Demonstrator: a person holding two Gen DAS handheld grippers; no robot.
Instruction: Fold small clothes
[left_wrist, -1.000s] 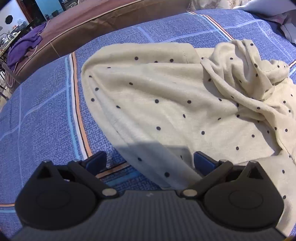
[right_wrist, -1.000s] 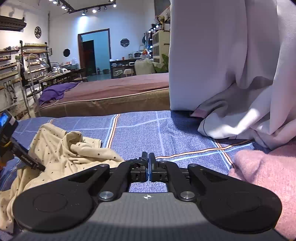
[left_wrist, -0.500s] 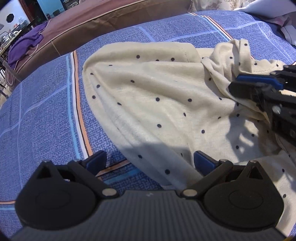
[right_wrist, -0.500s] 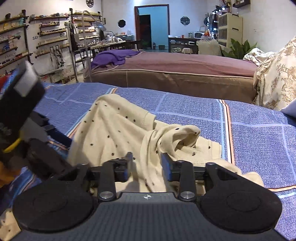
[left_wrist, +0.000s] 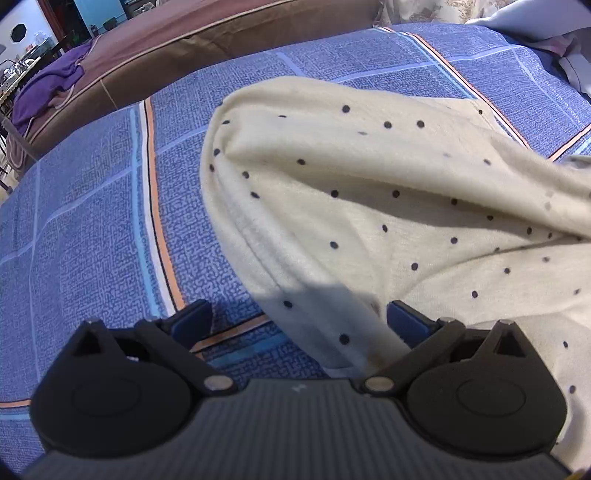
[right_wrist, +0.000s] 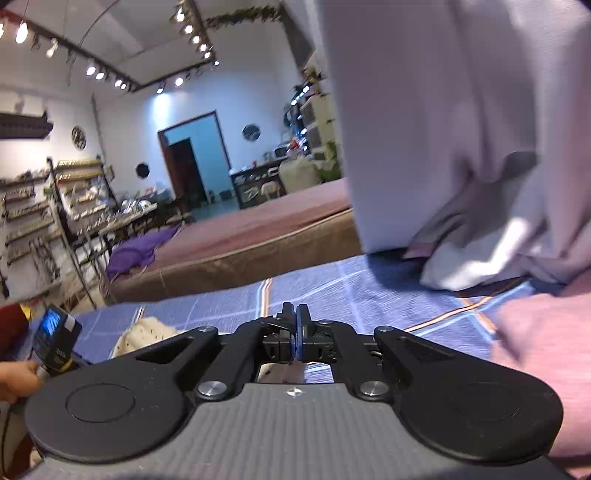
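Left gripper (left_wrist: 297, 321): hovering with jaws wide apart, a fold of the cream polka-dot garment (left_wrist: 369, 206) lying between its 2 fingers, unpinched.
Right gripper (right_wrist: 296, 332): pressing its jaws together; cloth showing just beneath them, a grip uncertain.
Blue plaid bedsheet (left_wrist: 92, 240): lying under both.

Lived-in studio room: beds (right_wrist: 258, 236), cluttered shelves (right_wrist: 55, 206), kitchen counter (right_wrist: 258, 181).

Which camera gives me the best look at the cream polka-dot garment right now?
The left wrist view: the cream polka-dot garment fills most of that frame, spread over the blue bedspread, its folds clear. The right wrist view shows only a small blurred corner of it behind the gripper body.
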